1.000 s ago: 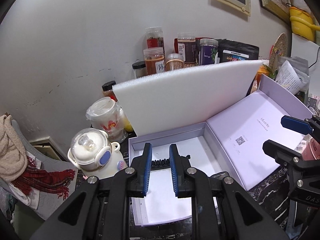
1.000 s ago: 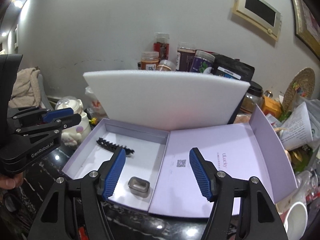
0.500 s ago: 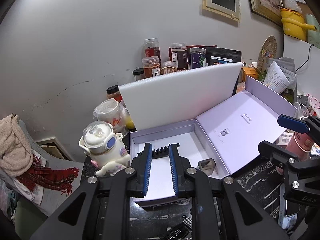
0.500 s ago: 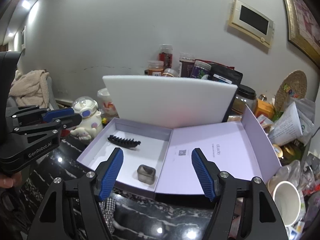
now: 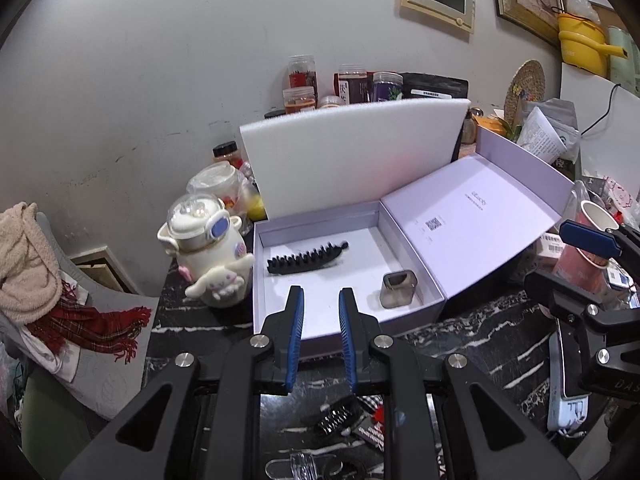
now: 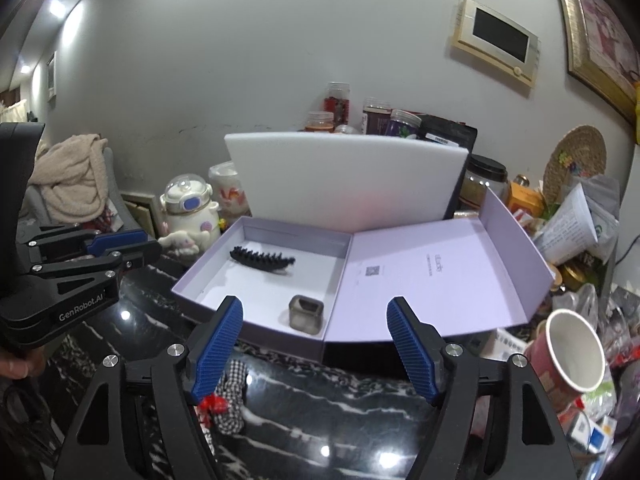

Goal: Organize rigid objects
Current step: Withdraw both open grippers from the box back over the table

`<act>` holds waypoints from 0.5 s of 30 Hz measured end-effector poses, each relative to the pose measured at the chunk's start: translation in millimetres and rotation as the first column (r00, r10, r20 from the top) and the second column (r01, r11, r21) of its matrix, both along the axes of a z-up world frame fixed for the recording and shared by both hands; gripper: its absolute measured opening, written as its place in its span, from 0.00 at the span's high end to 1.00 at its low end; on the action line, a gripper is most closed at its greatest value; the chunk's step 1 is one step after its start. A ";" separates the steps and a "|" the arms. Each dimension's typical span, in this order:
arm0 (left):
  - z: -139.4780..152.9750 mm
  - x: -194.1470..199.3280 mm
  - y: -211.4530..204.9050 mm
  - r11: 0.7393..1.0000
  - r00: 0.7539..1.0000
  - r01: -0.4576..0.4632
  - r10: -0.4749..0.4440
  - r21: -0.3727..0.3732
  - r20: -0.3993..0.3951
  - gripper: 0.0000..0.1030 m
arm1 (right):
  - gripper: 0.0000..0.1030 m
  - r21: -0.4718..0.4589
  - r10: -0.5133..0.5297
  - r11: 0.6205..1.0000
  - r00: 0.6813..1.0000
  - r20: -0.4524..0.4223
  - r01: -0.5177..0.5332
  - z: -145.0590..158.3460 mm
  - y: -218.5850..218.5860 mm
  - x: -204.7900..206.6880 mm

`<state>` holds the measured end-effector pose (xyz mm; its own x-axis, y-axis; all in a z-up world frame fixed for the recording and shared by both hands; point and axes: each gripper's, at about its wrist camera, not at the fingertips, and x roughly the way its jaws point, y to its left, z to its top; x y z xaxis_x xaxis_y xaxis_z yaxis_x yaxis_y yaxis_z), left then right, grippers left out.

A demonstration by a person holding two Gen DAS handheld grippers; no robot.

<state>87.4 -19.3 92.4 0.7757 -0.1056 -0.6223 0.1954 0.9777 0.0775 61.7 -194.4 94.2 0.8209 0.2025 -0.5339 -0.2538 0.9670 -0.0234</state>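
A lilac box (image 5: 400, 318) (image 6: 260, 328) lies open on the black marble table, its lid (image 6: 432, 276) folded out to the right. Inside it lie a black toothed hair clip (image 5: 306, 258) (image 6: 262, 258) and a small grey square piece (image 5: 398, 290) (image 6: 306, 312). My left gripper (image 5: 320, 296) hovers before the box's front wall, shut with nothing in it. My right gripper (image 6: 314, 302) hangs in front of the box too; its jaws are opening, and nothing is between them. A white foam sheet (image 5: 352, 156) stands behind the box.
A white cartoon teapot (image 5: 208, 248) stands left of the box, and jars (image 5: 344, 84) line the wall. A paper cup (image 6: 572, 352) and loose clutter fill the right. Near me on the table lie another black clip (image 5: 336, 416) and a checked bow (image 6: 230, 392).
Both grippers have drawn back from the box, which now looks smaller and farther off. The right jaws have spread wider. The left jaws kept the same narrow gap.
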 end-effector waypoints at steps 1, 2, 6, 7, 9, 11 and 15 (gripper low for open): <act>-3.6 -4.0 0.3 1.000 1.000 0.003 -0.003 0.000 -0.009 0.83 | 0.26 0.002 0.000 1.000 1.000 -0.001 0.000 -1.6 0.1 -2.6; -5.5 -6.5 0.6 1.000 1.000 0.002 -0.002 -0.001 -0.013 0.83 | 0.26 0.006 0.001 1.000 1.000 -0.004 -0.001 -3.7 -0.2 -5.5; -15.3 -22.1 3.5 1.000 1.000 -0.001 0.001 -0.018 -0.024 0.83 | 0.23 0.017 -0.003 1.000 1.000 -0.011 0.003 -16.7 -1.6 -18.2; -18.0 -25.9 4.2 1.000 1.000 0.001 -0.001 -0.020 -0.029 0.83 | 0.23 0.026 -0.001 1.000 1.000 -0.017 0.002 -19.6 -2.3 -20.4; -22.2 -31.7 4.9 1.000 0.999 0.006 -0.007 -0.020 -0.037 0.83 | 0.23 0.048 0.012 0.999 0.999 -0.030 -0.010 -25.6 -3.0 -24.9; -27.6 -37.4 5.6 1.000 0.999 0.005 -0.006 -0.011 -0.049 0.83 | 0.22 0.053 0.018 0.998 0.999 -0.032 -0.017 -30.6 -2.8 -29.9; -39.8 -46.0 9.9 1.000 0.997 0.002 -0.003 -0.014 -0.074 0.83 | 0.20 0.055 0.020 0.998 0.999 -0.037 -0.018 -41.0 -1.1 -38.2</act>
